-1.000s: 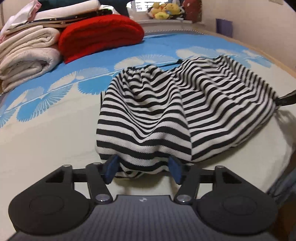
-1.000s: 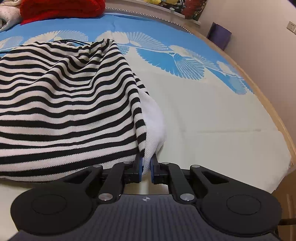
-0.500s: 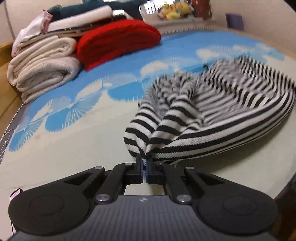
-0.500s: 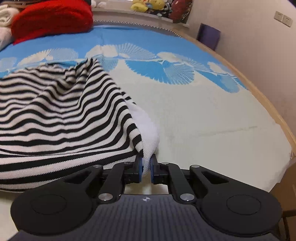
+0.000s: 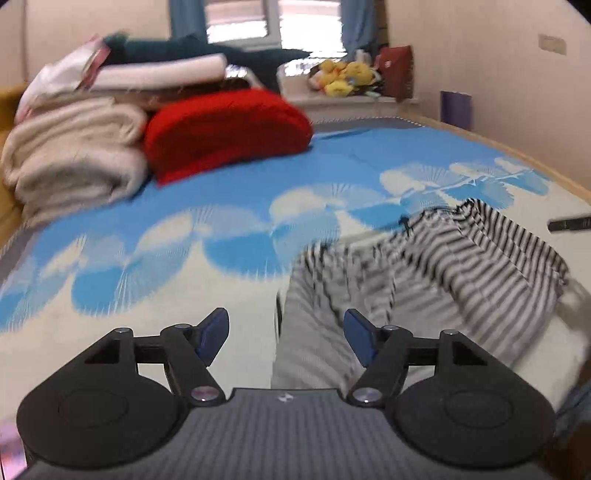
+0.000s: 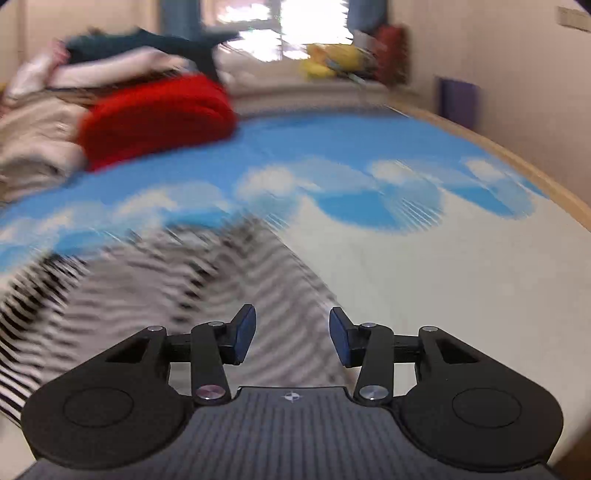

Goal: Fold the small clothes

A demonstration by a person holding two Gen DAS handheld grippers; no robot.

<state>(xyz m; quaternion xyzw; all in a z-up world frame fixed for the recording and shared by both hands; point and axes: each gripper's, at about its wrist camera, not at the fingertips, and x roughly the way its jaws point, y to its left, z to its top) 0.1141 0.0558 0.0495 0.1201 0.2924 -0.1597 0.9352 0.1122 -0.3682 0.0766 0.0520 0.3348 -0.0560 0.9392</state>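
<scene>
Striped cloth (image 5: 443,273) lies bunched on the bed (image 5: 184,266), blurred in both views. My left claw (image 5: 284,338) is spread wide and holding nothing, the cloth's left edge between its pads. My right claw (image 6: 291,334) is wide too, over the cloth's (image 6: 155,288) right edge. I see bare bedspread left of the cloth and right of it toward the wooden rim (image 6: 517,158). Folded blankets (image 5: 74,155) and a red one (image 5: 225,129) sit well apart at the head.

Bright window (image 5: 273,18), beige walls (image 5: 480,55), blue-patterned bed (image 5: 221,229).
</scene>
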